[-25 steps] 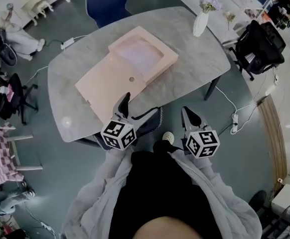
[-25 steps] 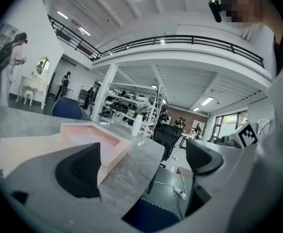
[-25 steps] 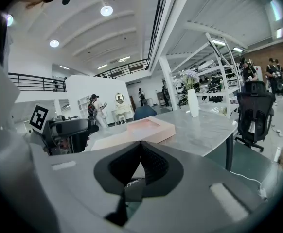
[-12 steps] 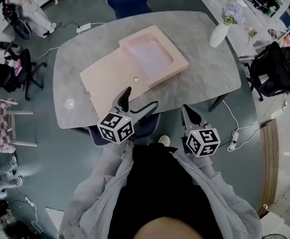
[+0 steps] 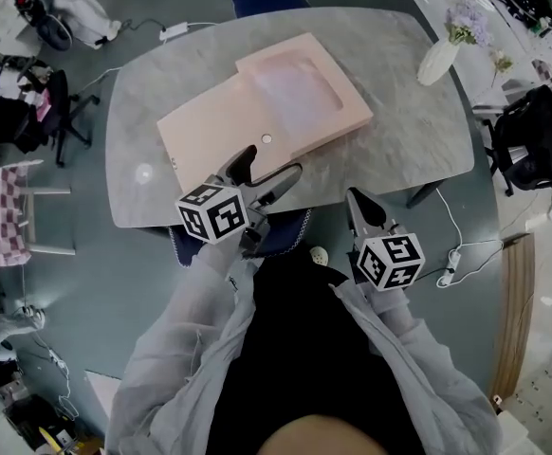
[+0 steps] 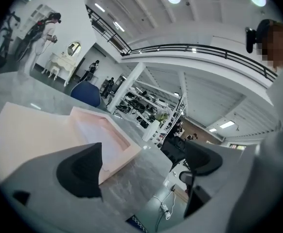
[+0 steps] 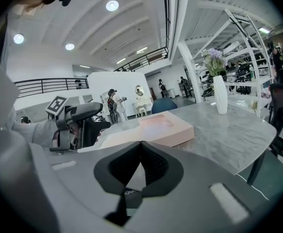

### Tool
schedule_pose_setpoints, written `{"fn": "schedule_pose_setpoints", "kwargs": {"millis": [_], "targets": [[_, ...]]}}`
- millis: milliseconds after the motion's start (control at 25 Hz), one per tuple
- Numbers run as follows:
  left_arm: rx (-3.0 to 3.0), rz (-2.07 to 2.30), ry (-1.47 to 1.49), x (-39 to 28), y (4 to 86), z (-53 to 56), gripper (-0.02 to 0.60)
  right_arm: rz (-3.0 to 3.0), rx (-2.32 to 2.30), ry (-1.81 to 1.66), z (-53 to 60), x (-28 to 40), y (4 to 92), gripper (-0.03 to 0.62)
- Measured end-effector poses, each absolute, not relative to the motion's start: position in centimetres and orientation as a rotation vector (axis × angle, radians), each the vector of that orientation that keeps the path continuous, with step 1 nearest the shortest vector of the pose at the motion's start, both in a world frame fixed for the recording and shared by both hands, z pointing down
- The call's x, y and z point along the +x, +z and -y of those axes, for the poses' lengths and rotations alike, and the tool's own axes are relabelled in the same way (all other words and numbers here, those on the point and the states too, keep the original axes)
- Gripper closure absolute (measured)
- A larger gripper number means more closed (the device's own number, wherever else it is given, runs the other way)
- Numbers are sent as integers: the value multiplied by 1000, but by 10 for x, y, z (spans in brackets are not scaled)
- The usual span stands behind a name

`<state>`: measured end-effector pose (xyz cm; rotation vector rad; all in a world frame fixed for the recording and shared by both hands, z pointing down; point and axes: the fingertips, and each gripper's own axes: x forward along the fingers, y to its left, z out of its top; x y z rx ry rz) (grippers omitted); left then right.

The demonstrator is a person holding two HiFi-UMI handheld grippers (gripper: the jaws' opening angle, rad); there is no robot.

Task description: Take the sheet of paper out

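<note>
Pink box [image 5: 200,136] holds sheet of paper [image 5: 296,89] | beyond left hand-held gripper [image 5: 270,165]: wide, empty | right hand-held gripper [image 5: 356,202]: closed

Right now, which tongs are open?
The left tongs, near the pink box: their jaws stand wide apart with nothing between. The right tongs are pressed shut.

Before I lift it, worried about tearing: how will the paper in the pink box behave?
The paper looks thin and pale, so it is probably floppy and very light. It lies flat inside the box, so catching an edge may be hard, and it could crease.
</note>
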<state>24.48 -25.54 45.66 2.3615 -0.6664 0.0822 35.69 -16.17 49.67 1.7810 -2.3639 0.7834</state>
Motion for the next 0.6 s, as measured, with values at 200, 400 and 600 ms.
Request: {"fn": "schedule_pose_setpoints", "kwargs": {"millis": [200, 400, 600], "targets": [[2176, 622, -34, 241, 458, 285, 76, 2367, 1758, 826, 172, 347, 505, 585], [2048, 656, -58, 233, 474, 324, 106, 2338, 1743, 880, 186, 339, 513, 585], [1970, 623, -33, 237, 492, 351, 106, 2306, 1739, 917, 203, 333, 515, 585]]}}
